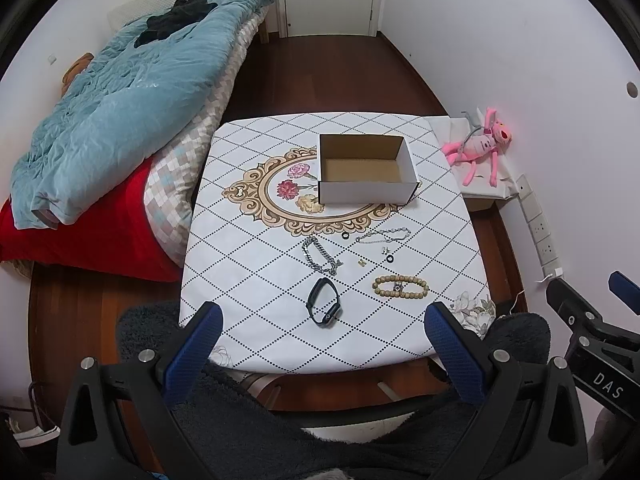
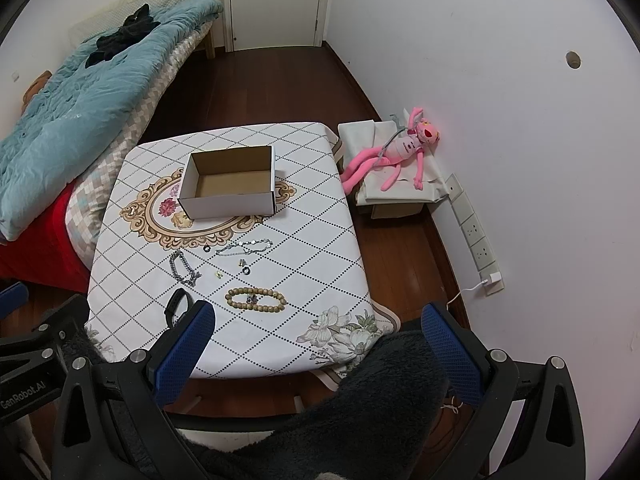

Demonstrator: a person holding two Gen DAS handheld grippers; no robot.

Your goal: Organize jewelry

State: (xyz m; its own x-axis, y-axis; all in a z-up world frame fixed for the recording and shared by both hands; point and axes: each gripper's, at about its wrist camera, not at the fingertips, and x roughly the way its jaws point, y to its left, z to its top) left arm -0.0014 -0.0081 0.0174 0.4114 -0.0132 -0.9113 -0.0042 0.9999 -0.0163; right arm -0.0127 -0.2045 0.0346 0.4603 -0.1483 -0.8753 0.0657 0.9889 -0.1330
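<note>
An empty white cardboard box (image 1: 366, 170) (image 2: 230, 182) stands open at the back of the table (image 1: 248, 264) (image 2: 320, 240). In front of it lie a wooden bead bracelet (image 1: 400, 287) (image 2: 255, 299), a black wrist band (image 1: 324, 302) (image 2: 177, 306), a chunky silver chain (image 1: 320, 256) (image 2: 184, 267), a thin silver chain (image 1: 383, 235) (image 2: 244, 247), two small black rings (image 1: 389, 258) (image 2: 207, 249) and tiny earrings (image 1: 362, 262). My left gripper (image 1: 322, 354) and right gripper (image 2: 318, 354) both hang open, held back off the table's near edge, nothing between the fingers.
A bed with a blue quilt (image 1: 120, 100) (image 2: 76, 104) runs along the left. A pink plush toy (image 1: 480, 146) (image 2: 394, 152) lies on a covered box at the right wall, by a power strip (image 2: 478, 240). Dark fuzzy fabric (image 1: 280, 420) (image 2: 360, 412) covers the person's lap below the grippers.
</note>
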